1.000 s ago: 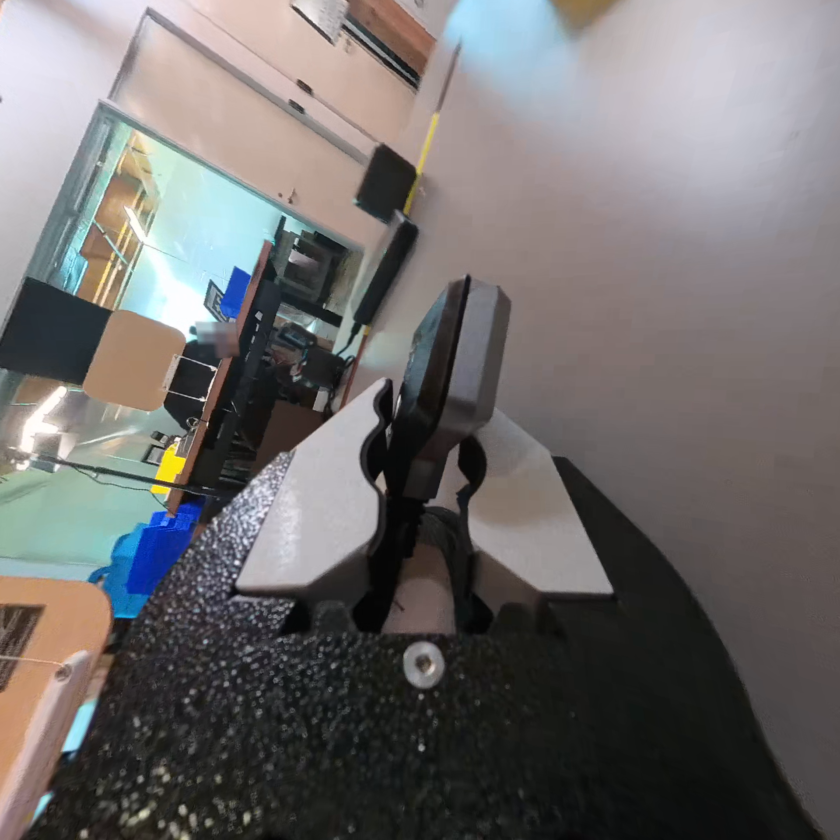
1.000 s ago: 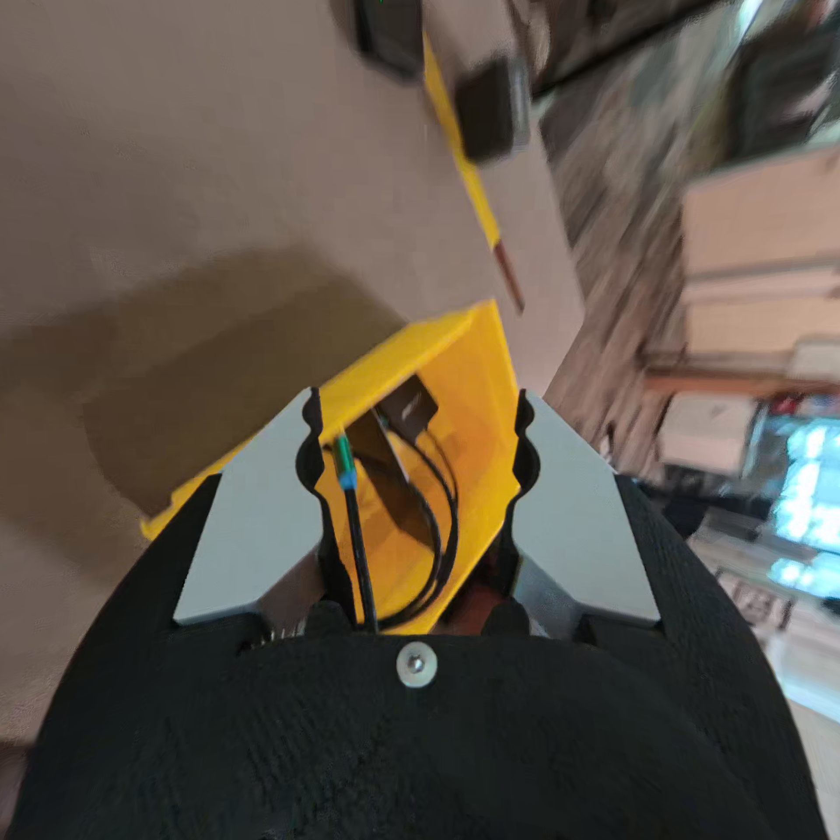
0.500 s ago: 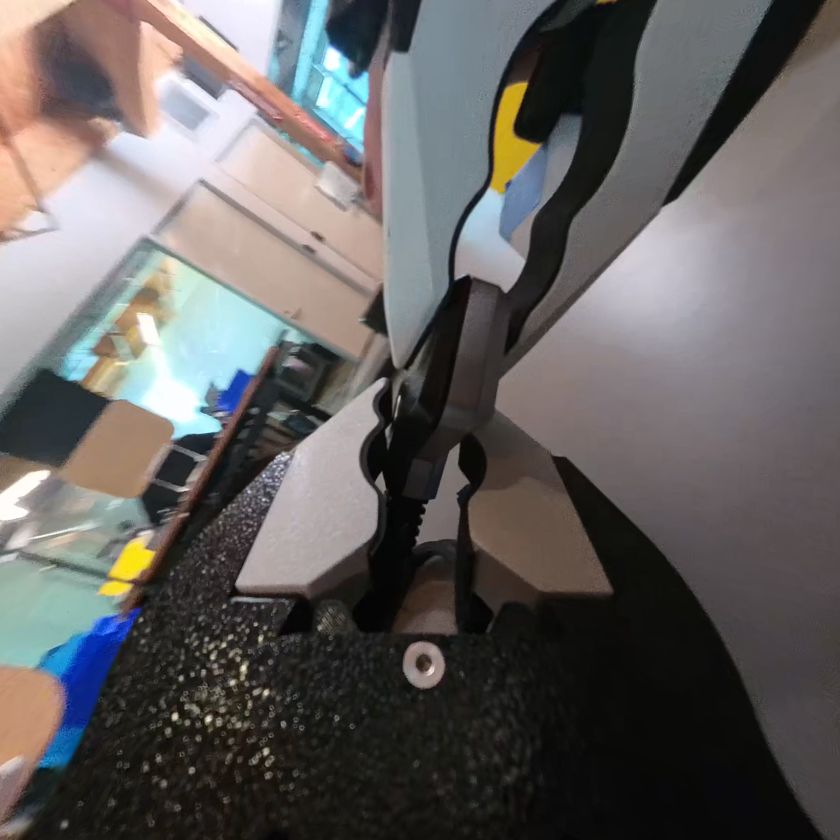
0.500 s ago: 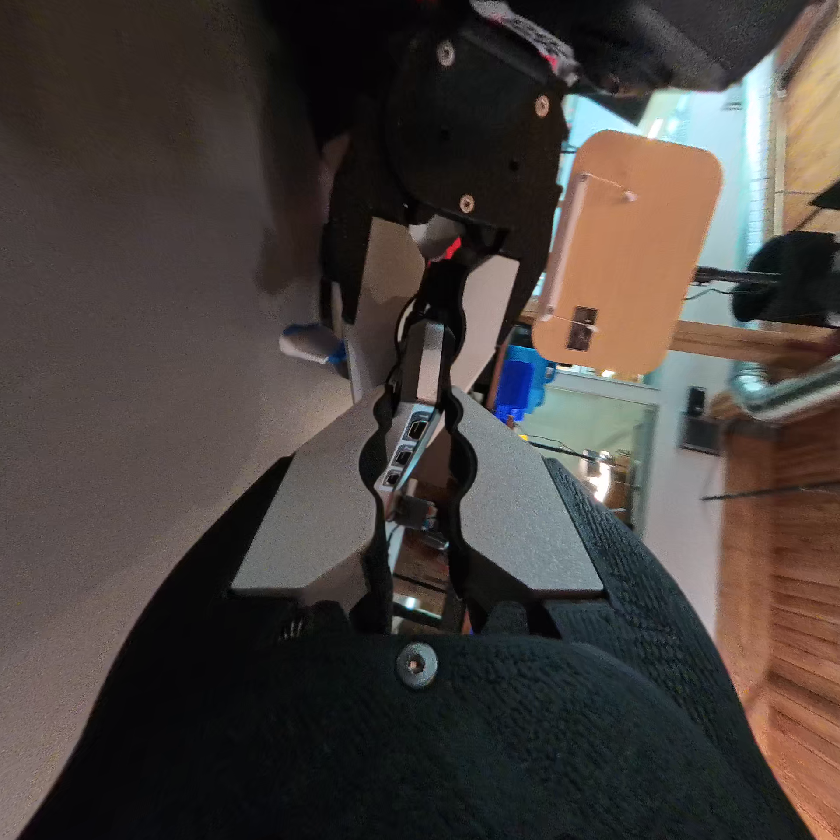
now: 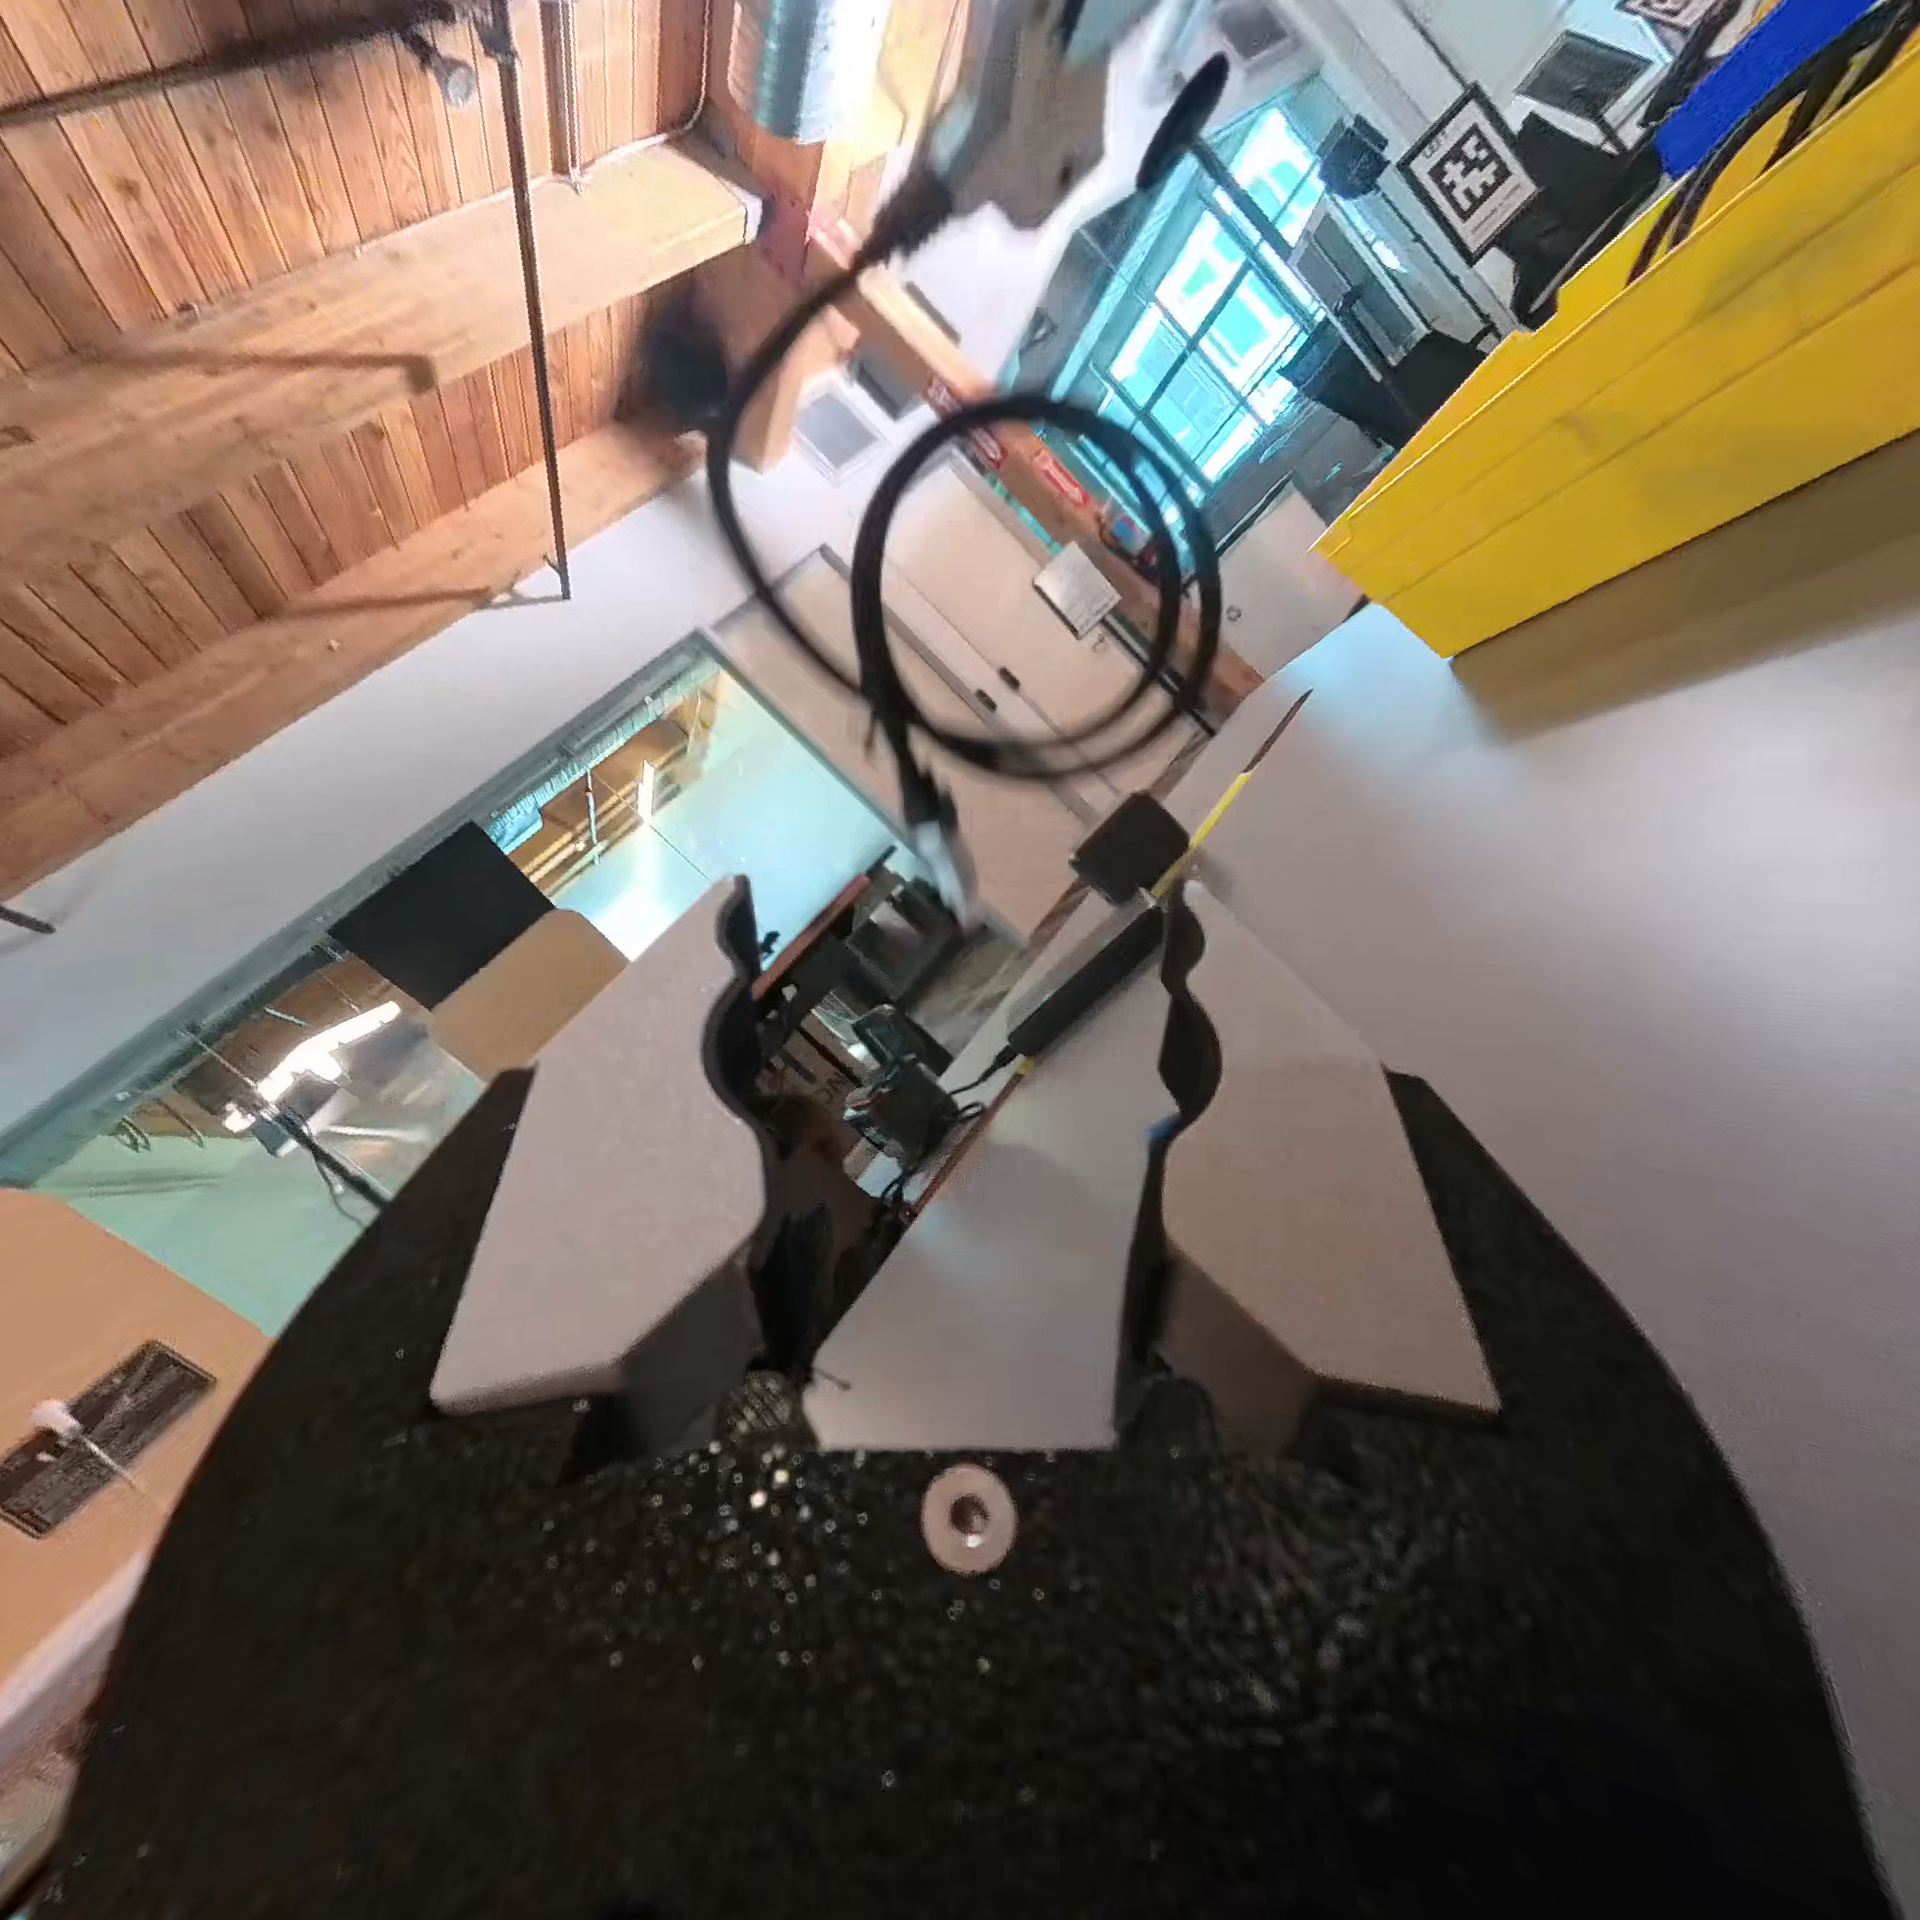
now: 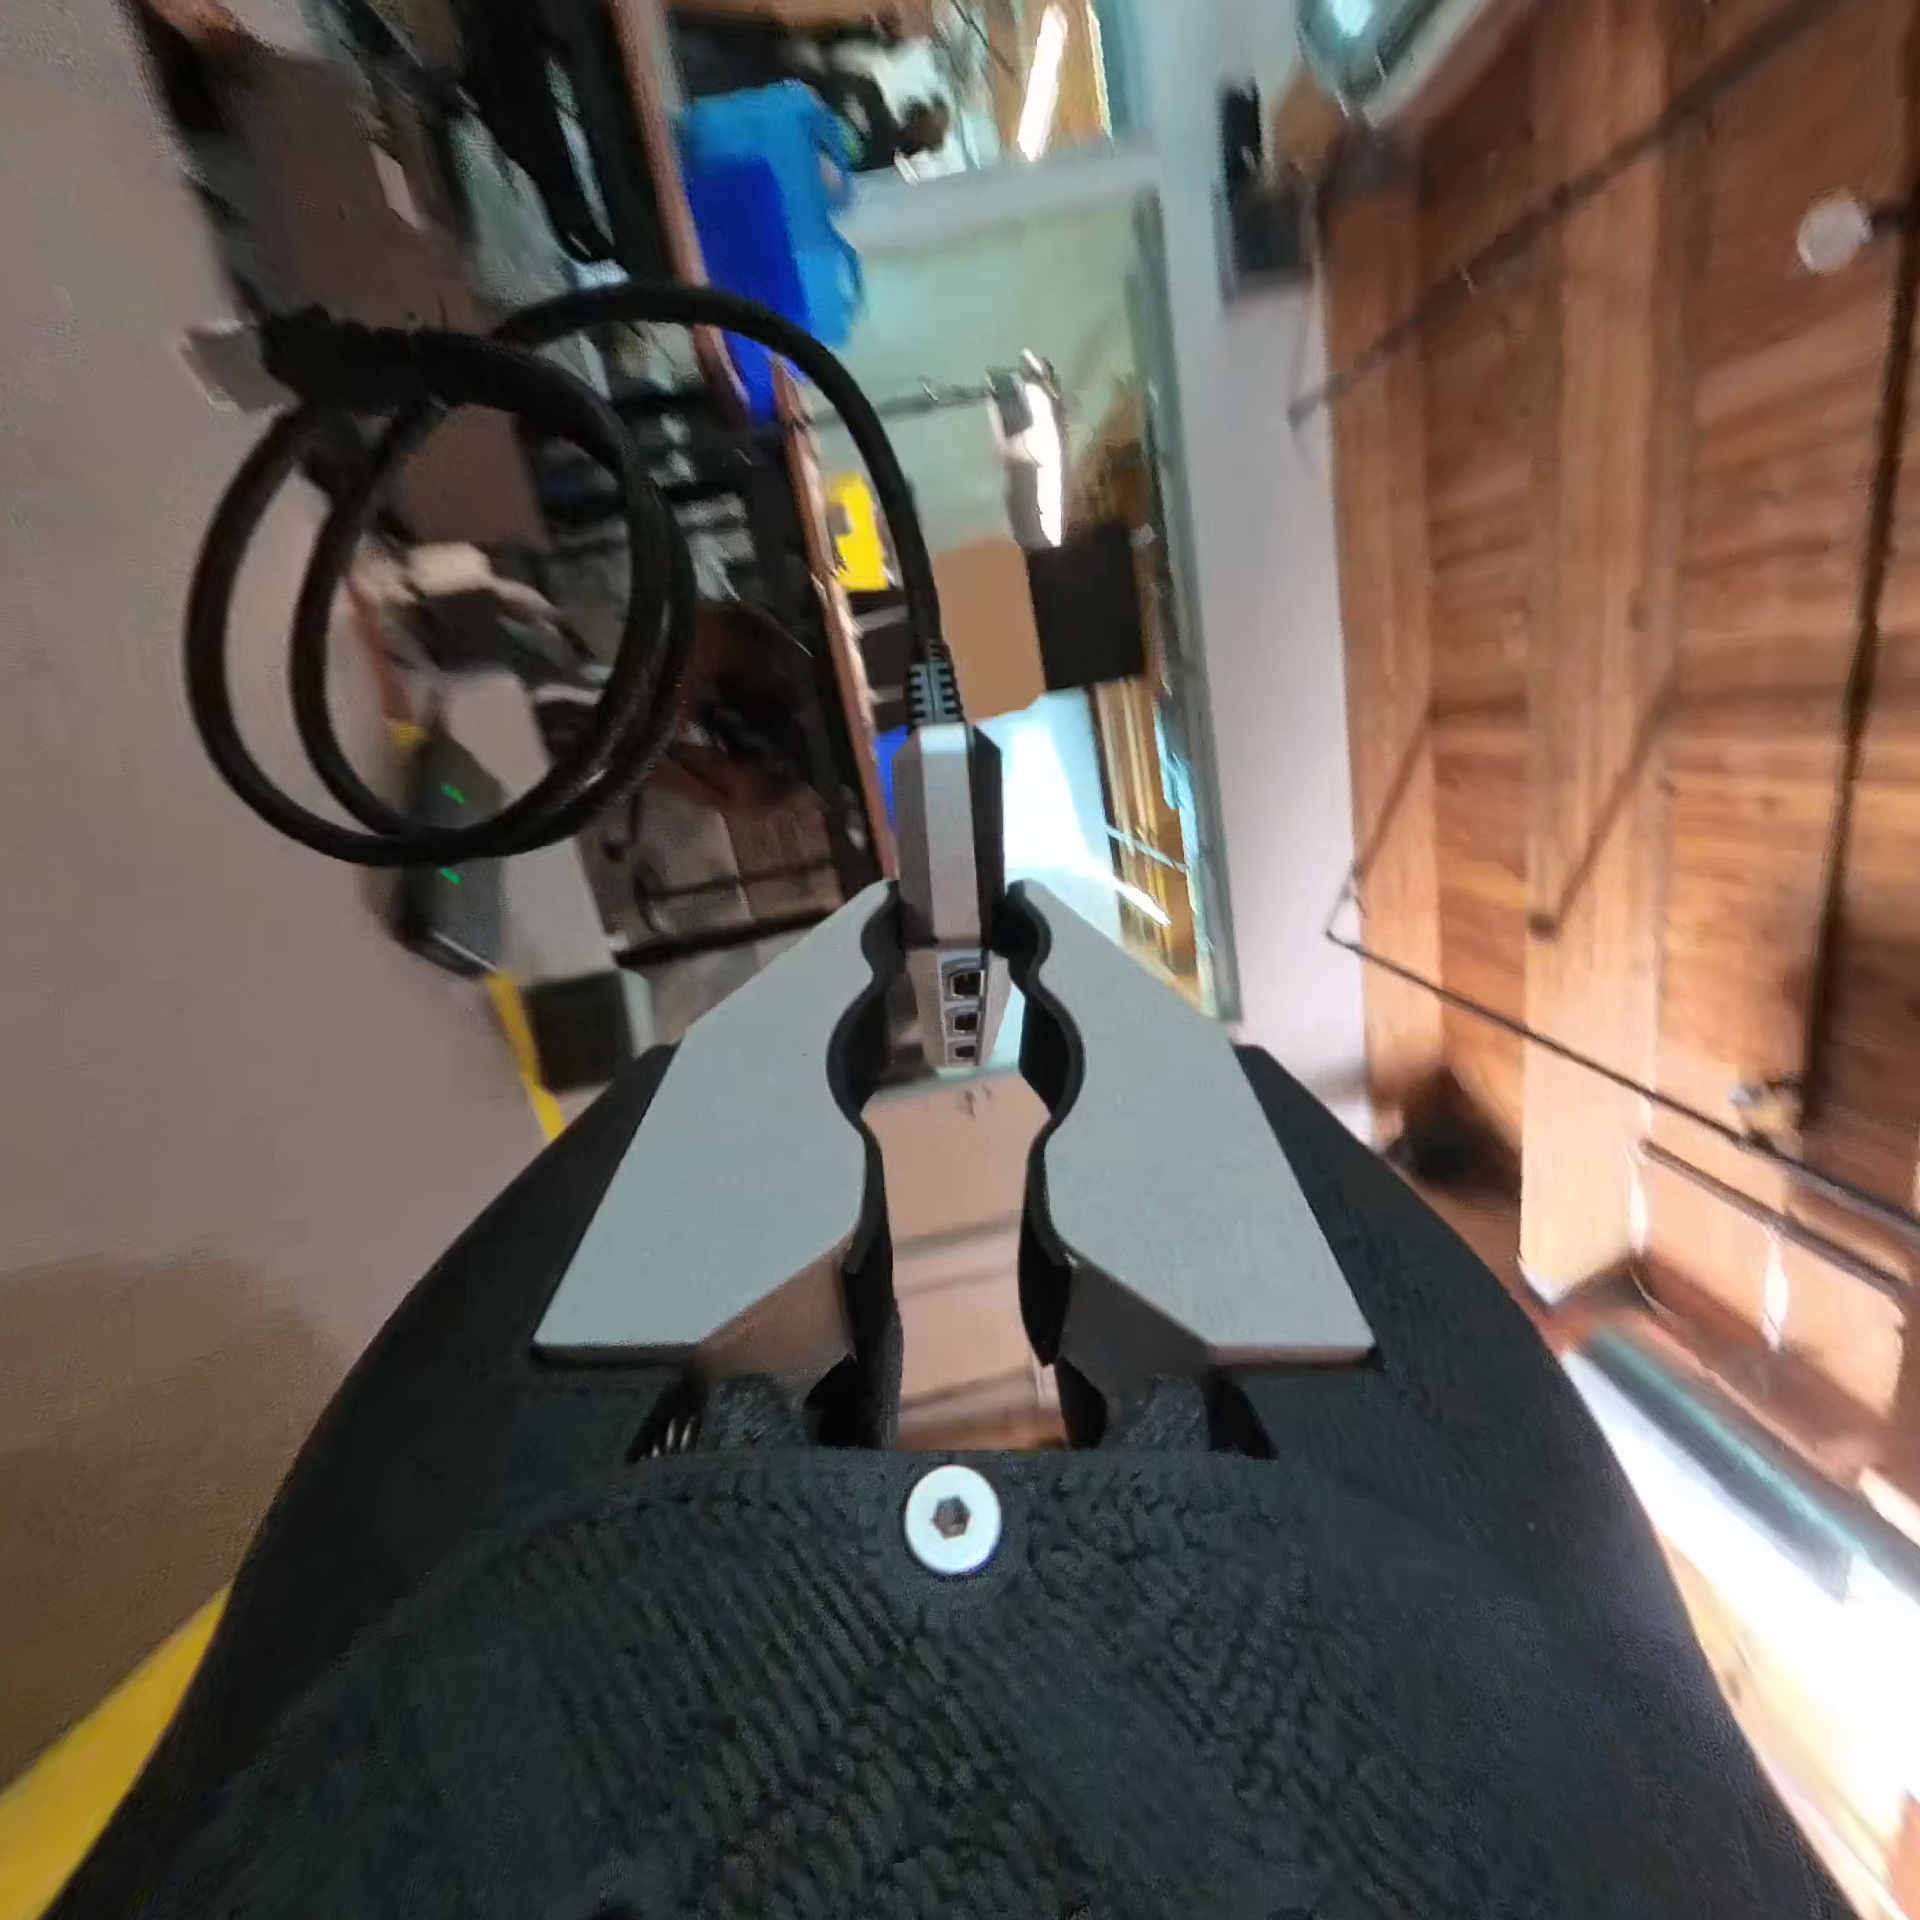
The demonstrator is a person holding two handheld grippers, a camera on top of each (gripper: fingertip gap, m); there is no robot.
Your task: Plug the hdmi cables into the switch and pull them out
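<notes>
My right gripper is clamped on the grey switch, both pads pressing its narrow sides near the end with the row of small ports, and I hold it in the air well above the table. The switch's own black cable leaves the far end and swings in loose loops to the left. My left gripper stands wide apart with nothing between its fingers; the same dangling cable hangs ahead of it, and the yellow bin sits far right on the table.

To do this step well, I judge I should hold the switch steady with the ports facing my free gripper, let the loops stop swinging, then fetch an hdmi plug and line it up squarely before pushing. My grip sits close to the ports, so a plug could foul my fingers.

I can read no brand or label on the switch; a square black-and-white marker stands far off.
</notes>
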